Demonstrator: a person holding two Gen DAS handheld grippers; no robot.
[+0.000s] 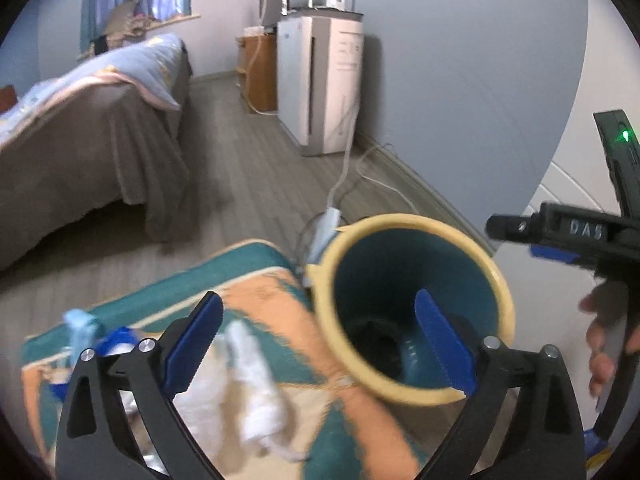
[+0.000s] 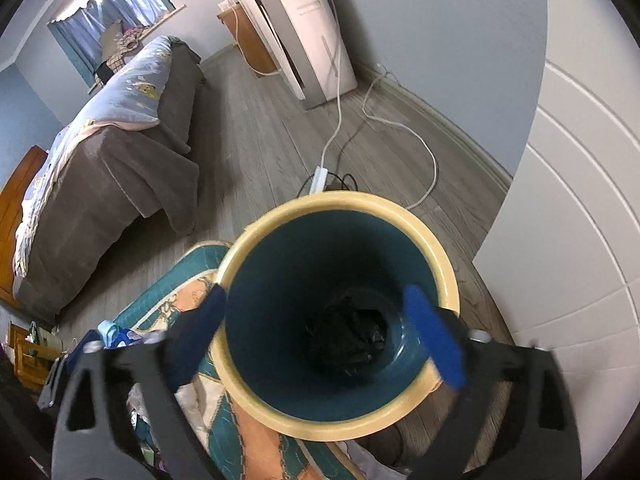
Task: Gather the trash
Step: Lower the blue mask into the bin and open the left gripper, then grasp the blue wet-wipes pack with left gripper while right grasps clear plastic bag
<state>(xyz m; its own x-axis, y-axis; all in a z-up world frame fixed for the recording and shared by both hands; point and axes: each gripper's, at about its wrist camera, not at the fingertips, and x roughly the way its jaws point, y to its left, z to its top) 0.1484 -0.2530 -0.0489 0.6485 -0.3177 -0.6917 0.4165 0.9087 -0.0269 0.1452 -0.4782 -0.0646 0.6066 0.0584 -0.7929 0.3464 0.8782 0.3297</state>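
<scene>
A teal bin with a cream rim (image 1: 498, 280) (image 2: 256, 236) stands on the floor beside a teal and orange mat (image 1: 272, 296) (image 2: 200, 276). A black crumpled bag (image 2: 348, 340) lies at its bottom. My left gripper (image 1: 320, 340) is open and empty above the mat's edge and the bin's rim. White crumpled tissues (image 1: 256, 380) lie on the mat under it. A light blue scrap (image 1: 82, 324) lies at the mat's left. My right gripper (image 2: 316, 332) is open and empty over the bin's mouth; its body also shows in the left wrist view (image 1: 560, 236).
A bed with a brown cover (image 1: 100, 128) (image 2: 120, 152) stands at the left. A white appliance (image 1: 320, 80) (image 2: 304, 28) stands by the blue wall, with cables and a power strip (image 2: 320, 176) on the wood floor. A white door (image 2: 580, 220) is at the right.
</scene>
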